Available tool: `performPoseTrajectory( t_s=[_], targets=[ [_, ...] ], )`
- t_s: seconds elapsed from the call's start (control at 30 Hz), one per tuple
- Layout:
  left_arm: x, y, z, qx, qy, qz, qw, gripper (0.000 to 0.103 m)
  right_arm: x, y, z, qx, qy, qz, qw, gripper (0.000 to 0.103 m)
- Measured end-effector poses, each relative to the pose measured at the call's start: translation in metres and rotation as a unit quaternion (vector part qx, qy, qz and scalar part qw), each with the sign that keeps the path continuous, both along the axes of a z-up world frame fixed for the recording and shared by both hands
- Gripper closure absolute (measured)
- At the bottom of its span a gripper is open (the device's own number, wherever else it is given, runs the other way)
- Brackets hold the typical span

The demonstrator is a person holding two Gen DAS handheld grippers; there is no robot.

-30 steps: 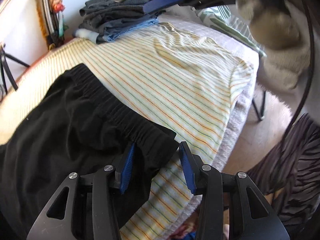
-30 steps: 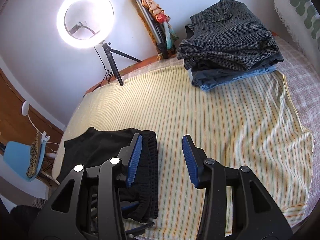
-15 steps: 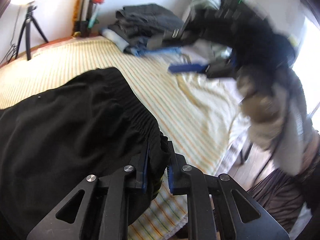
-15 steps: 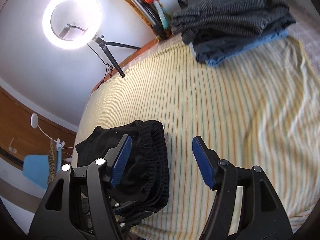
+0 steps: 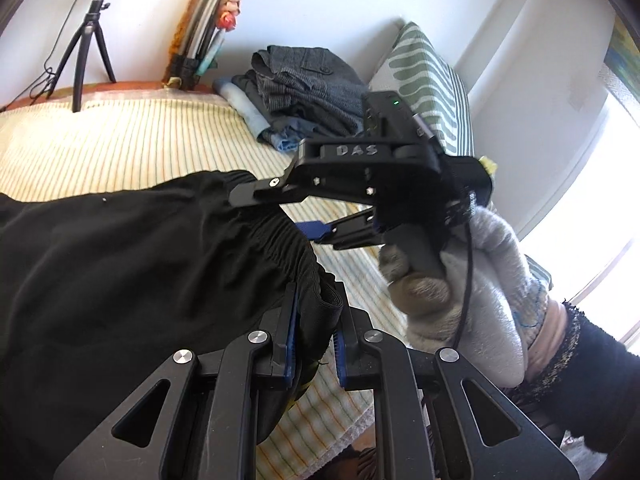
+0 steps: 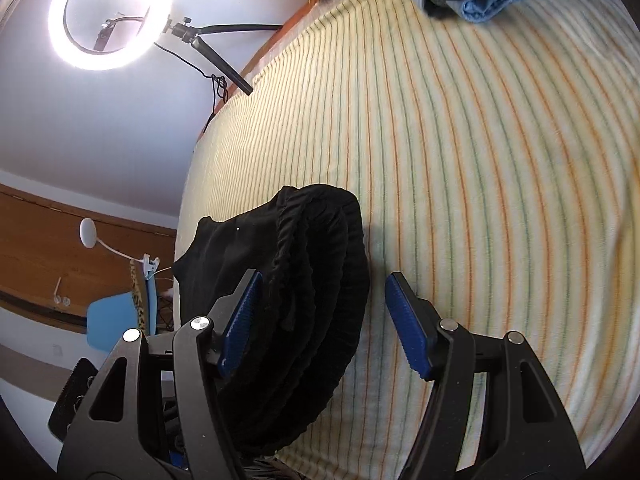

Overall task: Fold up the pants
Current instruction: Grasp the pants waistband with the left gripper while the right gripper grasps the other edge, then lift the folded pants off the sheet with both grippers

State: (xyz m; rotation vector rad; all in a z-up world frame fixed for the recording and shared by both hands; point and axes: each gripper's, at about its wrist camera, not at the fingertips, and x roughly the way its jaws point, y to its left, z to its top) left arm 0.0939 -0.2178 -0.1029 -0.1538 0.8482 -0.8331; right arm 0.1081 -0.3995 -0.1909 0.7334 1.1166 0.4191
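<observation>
The black pants (image 5: 120,272) lie on the striped yellow sheet (image 5: 120,136), elastic waistband bunched toward me. My left gripper (image 5: 316,320) is shut on a fold of the waistband at its near corner, and the cloth rises from the sheet there. Held in a gloved hand (image 5: 472,288), my right gripper (image 5: 272,214) reaches in from the right and straddles the waistband farther along. In the right wrist view the right gripper (image 6: 324,320) stands open; the ribbed waistband of the pants (image 6: 316,272) lies between its blue pads, closer to the left one, unclamped.
A pile of folded clothes (image 5: 304,92) sits at the far end of the bed beside a green-patterned pillow (image 5: 428,84). A lit ring light (image 6: 108,12) on a tripod stands past the bed's far side. A blue chair (image 6: 116,316) is on the floor. The bed edge runs close under my left gripper.
My left gripper closed on the waistband corner and raised it. My right gripper opened wider and dropped down until its fingers straddled the waistband.
</observation>
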Motion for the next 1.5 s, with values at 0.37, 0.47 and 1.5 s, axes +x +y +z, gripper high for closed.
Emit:
performPoseTrajectory(
  t_s=[0.37,0.47,1.5],
  targets=[
    [-0.013,-0.011,-0.006,0.024,-0.019,-0.014,0.9994,0.09,0.001,0.005,0.009,0.035,-0.015,-0.024,0.999,0.082],
    [-0.014,-0.009,-0.006,0.013,-0.017,-0.01,0.9997,0.09,-0.004,0.009,0.021,0.02,-0.035,-0.025,0.999,0.085],
    [-0.052,0.196,0.028,-0.045,-0.047,0.173,0.9828,0.09,0.001,0.225,0.112,-0.062,-0.131,0.08,0.986,0.086]
  ],
)
